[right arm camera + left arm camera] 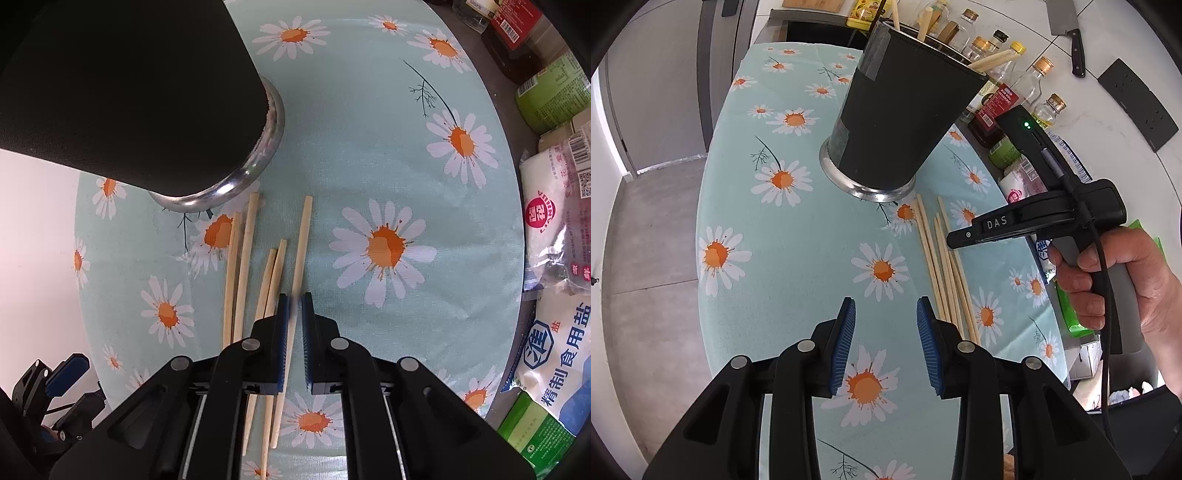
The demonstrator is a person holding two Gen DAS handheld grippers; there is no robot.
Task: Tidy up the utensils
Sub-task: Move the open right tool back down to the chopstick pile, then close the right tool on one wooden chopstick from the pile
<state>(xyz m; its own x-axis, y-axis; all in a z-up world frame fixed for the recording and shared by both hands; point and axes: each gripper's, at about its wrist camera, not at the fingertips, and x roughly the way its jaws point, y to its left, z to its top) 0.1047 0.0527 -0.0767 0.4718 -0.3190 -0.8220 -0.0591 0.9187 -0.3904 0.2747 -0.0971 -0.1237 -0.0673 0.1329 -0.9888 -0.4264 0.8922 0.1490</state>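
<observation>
Right gripper nearly clenched around 1 chopstick, long axis running near-to-far toward holder. Left gripper released, holding nothing, left of pile.

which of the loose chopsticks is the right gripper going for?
The rightmost chopstick, lying apart from the other four: it runs between the right gripper's narrowed fingers; the rest lie left of them.

Tall black-sleeved steel utensil cup on daisy-print tablecloth, loose pale wooden chopsticks lying just before its base, glass bottles behind, more chopsticks inside it.
</observation>
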